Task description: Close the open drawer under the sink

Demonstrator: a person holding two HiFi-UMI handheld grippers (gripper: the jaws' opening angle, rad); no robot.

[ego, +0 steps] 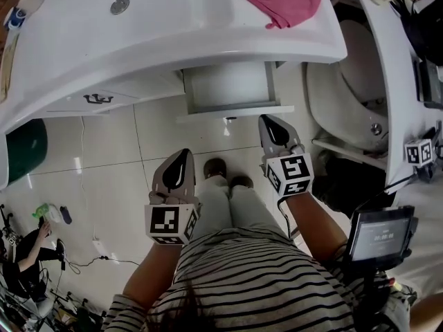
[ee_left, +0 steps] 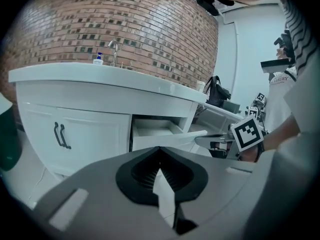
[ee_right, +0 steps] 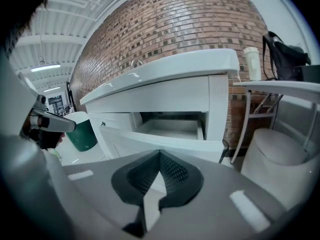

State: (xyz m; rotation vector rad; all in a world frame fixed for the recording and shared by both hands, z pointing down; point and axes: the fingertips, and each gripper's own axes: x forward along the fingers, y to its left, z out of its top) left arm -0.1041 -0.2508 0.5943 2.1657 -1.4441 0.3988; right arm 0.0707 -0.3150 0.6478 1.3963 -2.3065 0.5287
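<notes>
Vanity [ego: 173,47] fills the top of the head view, and the open drawer [ego: 232,88] juts out beneath its right part, front panel toward the person. Right gripper [ego: 268,122], jaws pressed together and empty, hangs just short of the panel's right end. Left gripper [ego: 184,155], likewise closed on nothing, sits farther back. A flat push nearer the panel's middle should slide it in without racking. Whether the right tip touches the panel is unclear, and the drawer's pull is too small to tell.

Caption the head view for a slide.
Right tongs, shut, near the open drawer under the sink; left tongs, shut, farther back.
</notes>
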